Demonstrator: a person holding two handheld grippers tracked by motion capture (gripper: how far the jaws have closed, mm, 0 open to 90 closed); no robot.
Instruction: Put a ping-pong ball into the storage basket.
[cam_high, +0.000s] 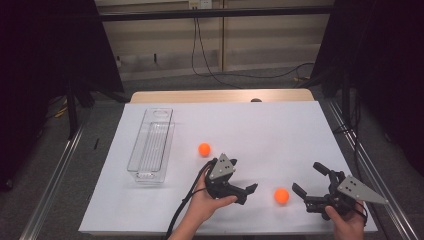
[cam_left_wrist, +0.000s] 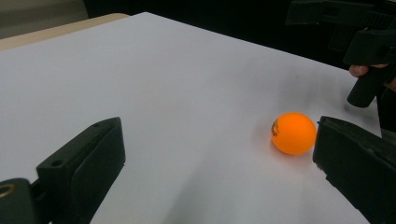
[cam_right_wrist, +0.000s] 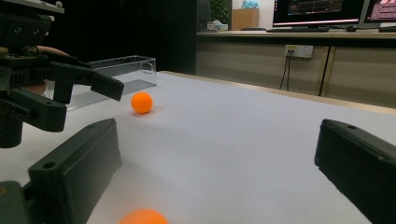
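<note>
At the far left of the white bench (cam_high: 280, 125) lies a clear tray (cam_high: 150, 145), long and narrow. Right of it, a little nearer you, sits one orange ball (cam_high: 204, 149), well apart from both tools. Your left tool (cam_high: 247, 192) comes next, low over the bench, its jaws spread wide and aimed right. Just right of it sits the second orange ball (cam_high: 281, 195); the left gripper view puts it just beside one jaw. At the near right, your right tool (cam_high: 311, 181) stands wide apart too, holding nothing and facing left.
</note>
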